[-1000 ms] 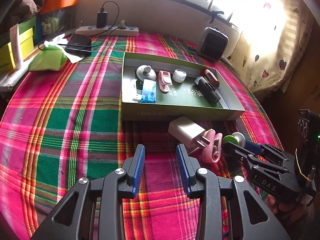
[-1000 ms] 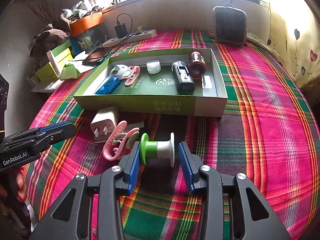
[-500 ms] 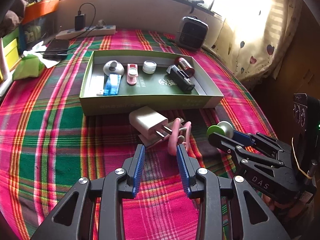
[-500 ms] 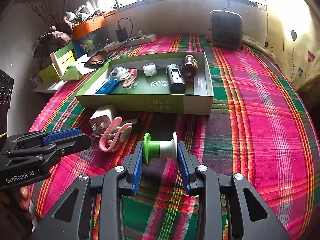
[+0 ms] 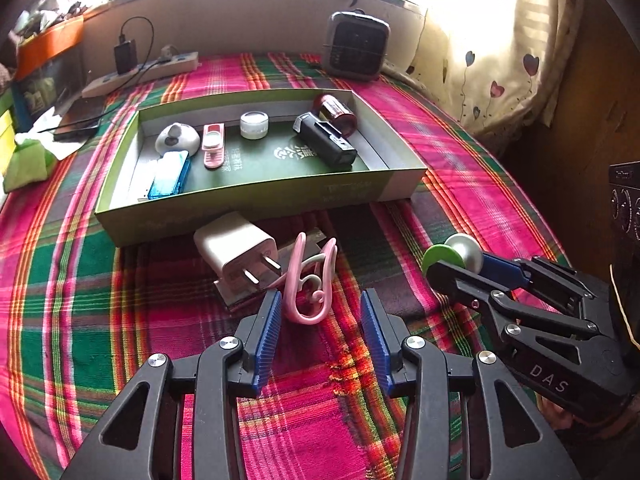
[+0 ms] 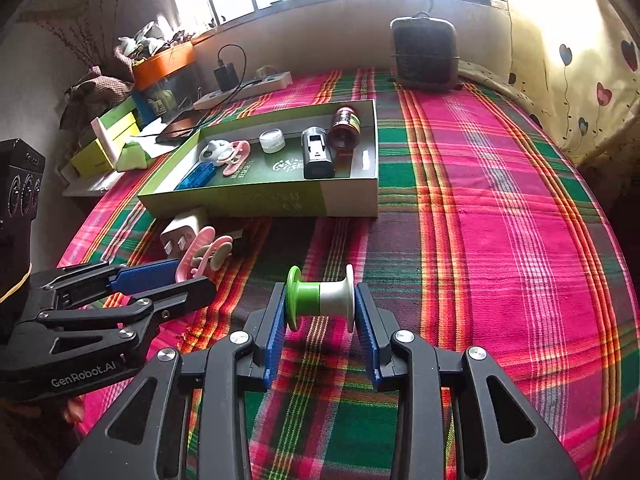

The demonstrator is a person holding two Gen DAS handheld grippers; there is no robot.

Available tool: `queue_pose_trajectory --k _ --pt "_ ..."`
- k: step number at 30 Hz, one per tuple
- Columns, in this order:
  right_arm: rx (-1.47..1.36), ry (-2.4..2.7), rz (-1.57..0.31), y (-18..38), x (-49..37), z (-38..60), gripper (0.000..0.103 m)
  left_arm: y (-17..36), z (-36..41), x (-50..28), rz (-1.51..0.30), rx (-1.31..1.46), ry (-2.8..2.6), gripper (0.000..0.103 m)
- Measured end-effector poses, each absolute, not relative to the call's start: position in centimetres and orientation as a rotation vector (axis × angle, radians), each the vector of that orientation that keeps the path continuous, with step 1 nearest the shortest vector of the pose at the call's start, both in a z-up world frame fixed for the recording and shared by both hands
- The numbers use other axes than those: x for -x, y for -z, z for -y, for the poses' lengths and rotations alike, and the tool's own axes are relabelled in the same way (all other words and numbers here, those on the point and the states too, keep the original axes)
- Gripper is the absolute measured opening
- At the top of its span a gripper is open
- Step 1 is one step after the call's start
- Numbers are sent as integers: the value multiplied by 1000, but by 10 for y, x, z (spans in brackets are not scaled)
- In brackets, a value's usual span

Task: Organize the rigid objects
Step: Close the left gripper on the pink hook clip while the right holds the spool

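A green-and-white spool (image 6: 320,298) is clamped end to end in my right gripper (image 6: 320,304), which is shut on it just above the cloth; its shadow falls beneath. My left gripper (image 5: 320,300) is open, its blue pads on either side of a pink clip (image 5: 308,288) lying on the plaid cloth. A white plug charger (image 5: 236,252) touches the clip on its left. Behind them stands the green box (image 5: 248,204). The left wrist view shows the right gripper (image 5: 460,264) with the spool (image 5: 452,254); the right wrist view shows the left gripper (image 6: 192,276) at the clip (image 6: 204,254).
The box (image 6: 256,204) holds a blue stick, a white round piece, a pink item, a small white jar, a black block and a red-brown can. A small heater (image 5: 356,48), a power strip (image 5: 140,74) and a phone sit at the back. Bare plaid cloth lies right of the box.
My left gripper swung right and forward until the pink clip sat between its open fingers. My right gripper's fingers came together on the spool and raised it slightly.
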State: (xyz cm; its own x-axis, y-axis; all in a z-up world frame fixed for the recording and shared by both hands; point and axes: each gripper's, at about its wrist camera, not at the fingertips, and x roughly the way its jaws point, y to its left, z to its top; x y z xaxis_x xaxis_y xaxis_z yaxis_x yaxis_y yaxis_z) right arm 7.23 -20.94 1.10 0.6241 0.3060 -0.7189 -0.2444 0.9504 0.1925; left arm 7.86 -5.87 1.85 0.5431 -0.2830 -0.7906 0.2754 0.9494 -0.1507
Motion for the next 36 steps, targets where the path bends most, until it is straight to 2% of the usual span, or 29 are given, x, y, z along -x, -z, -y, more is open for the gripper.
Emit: queue_pose_trajectory --k 29,36 --pt "-121 -301 -843 -7 -71 223 34 -12 86 -95 -920 -72 320 39" --pt "-124 -302 -843 -7 -70 223 34 -11 89 -96 -909 -98 308 32"
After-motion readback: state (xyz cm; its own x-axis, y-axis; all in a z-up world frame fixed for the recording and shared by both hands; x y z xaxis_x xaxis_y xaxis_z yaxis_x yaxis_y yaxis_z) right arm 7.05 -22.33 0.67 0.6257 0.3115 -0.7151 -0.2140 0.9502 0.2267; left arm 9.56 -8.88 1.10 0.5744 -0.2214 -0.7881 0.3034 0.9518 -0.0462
